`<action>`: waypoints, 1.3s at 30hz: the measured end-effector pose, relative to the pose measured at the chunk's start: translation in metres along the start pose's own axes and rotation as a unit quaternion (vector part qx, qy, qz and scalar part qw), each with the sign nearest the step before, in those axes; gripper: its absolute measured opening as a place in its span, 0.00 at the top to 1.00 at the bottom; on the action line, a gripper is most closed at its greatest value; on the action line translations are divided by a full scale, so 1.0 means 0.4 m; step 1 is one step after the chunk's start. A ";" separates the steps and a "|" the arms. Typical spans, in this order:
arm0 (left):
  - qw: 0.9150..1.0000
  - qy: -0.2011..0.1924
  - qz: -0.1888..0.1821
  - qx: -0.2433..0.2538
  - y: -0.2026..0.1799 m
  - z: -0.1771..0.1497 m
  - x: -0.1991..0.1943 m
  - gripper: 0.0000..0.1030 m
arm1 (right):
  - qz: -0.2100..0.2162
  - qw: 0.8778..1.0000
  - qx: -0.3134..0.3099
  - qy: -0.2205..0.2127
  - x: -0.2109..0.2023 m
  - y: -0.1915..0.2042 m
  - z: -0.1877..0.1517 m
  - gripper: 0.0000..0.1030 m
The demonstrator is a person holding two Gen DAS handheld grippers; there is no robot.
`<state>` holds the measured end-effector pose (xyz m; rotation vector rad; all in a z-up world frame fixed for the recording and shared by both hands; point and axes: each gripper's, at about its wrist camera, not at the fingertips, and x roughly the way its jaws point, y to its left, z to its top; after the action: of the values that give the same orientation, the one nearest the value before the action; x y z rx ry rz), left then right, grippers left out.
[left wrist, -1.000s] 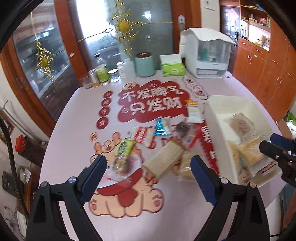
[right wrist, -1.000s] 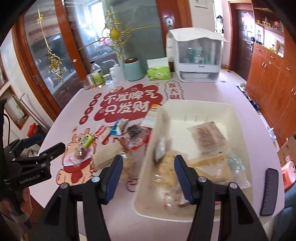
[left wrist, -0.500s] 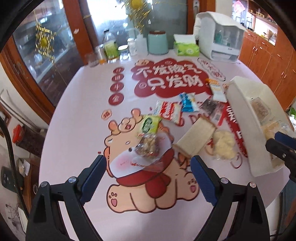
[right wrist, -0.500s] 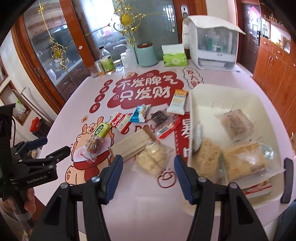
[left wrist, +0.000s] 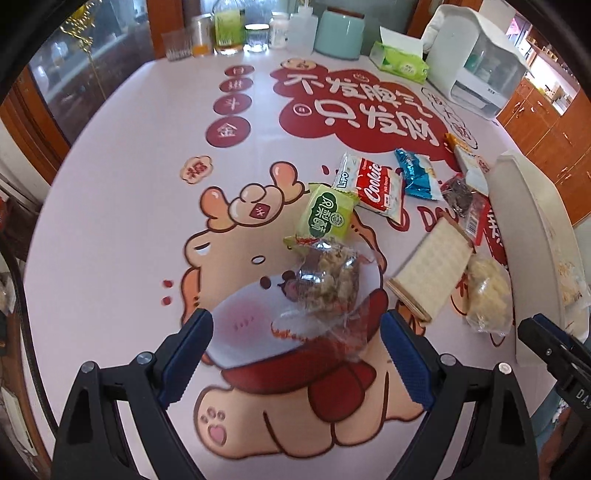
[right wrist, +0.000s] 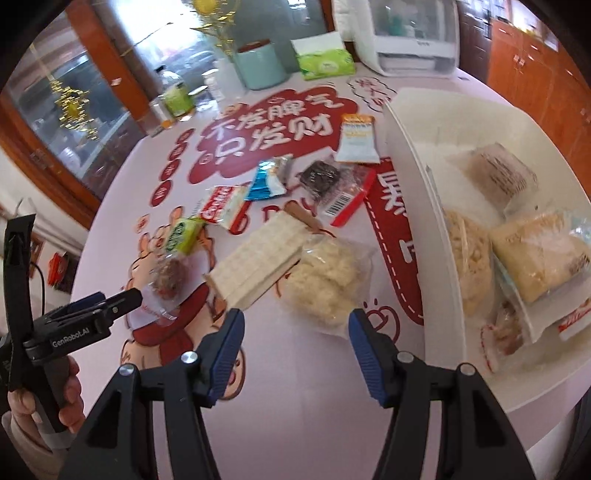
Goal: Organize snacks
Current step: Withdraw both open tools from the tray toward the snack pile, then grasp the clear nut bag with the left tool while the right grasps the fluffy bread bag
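This is a home dining room or kitchen. A round counter wears a pink festive cover printed with a cartoon deer and red greeting characters. At its far edge stand a mint canister, a tissue box, drinking glasses and a white countertop appliance. Orange-brown wooden cabinets line one side, and a wood-framed glass door with gold ornament closes the other.

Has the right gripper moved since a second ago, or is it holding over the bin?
Yes. The right gripper has shifted left off the white bin and come down, jaws now framing the pale snack bag on the table.
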<state>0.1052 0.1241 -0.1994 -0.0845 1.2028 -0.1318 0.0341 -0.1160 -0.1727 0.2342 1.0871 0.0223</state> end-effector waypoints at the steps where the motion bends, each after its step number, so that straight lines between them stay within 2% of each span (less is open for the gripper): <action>1: 1.000 0.004 -0.004 0.002 -0.003 0.007 0.016 0.11 | -0.010 1.000 0.010 0.000 0.013 -0.002 0.002 0.42; 7: 1.000 0.010 -0.003 0.016 -0.017 0.035 0.071 0.11 | -0.054 0.997 0.055 0.000 0.076 -0.019 0.024 0.42; 13: 1.000 0.004 0.000 0.008 -0.003 0.062 0.099 0.11 | -0.078 0.994 0.074 0.012 0.137 -0.017 0.044 0.42; 18: 1.000 0.013 -0.007 0.006 -0.002 0.064 0.120 0.15 | -0.088 0.993 0.075 0.022 0.165 -0.013 0.052 0.36; 24: 0.999 0.020 -0.017 0.023 -0.024 0.056 0.130 0.26 | -0.098 0.992 0.074 0.037 0.189 -0.011 0.054 0.36; 29: 0.998 0.027 -0.044 0.025 -0.038 0.045 0.131 0.49 | -0.101 0.992 0.071 0.040 0.199 -0.011 0.049 0.36; 30: 0.998 0.025 -0.050 0.028 -0.043 0.042 0.129 0.58 | -0.104 0.991 0.068 0.039 0.201 -0.009 0.047 0.36; 39: 0.999 0.007 -0.040 0.034 -0.051 0.016 0.110 0.59 | -0.094 0.995 0.036 0.020 0.184 0.011 0.032 0.51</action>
<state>0.1257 0.0974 -0.2350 -0.0715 1.2084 -0.2429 0.0802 -0.1041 -0.2304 0.1968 1.1475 -0.1823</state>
